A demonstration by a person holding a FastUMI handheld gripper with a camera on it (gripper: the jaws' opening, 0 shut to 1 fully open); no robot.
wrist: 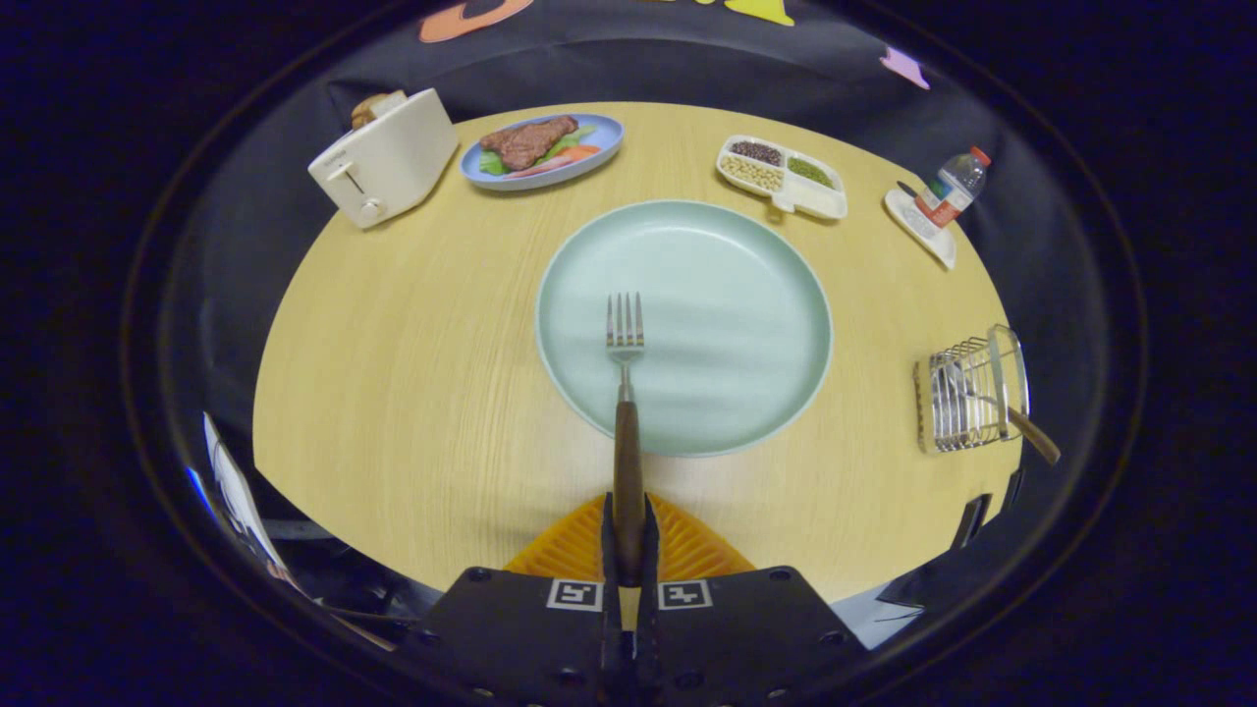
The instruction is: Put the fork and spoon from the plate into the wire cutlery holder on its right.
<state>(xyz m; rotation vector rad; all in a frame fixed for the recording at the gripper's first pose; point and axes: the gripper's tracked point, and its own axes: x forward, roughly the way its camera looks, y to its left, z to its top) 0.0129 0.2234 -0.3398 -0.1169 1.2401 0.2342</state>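
One fork (626, 339) clamped in the tool (628, 535) above one plate (746, 295); one spoon (1031, 427) in the holder (967, 393).

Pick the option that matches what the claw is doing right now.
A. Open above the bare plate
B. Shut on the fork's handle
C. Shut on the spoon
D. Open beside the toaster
B. The claw is shut on the brown handle of the fork, whose tines reach out over the plate; the holder off to the right already has a brown-handled utensil in it.
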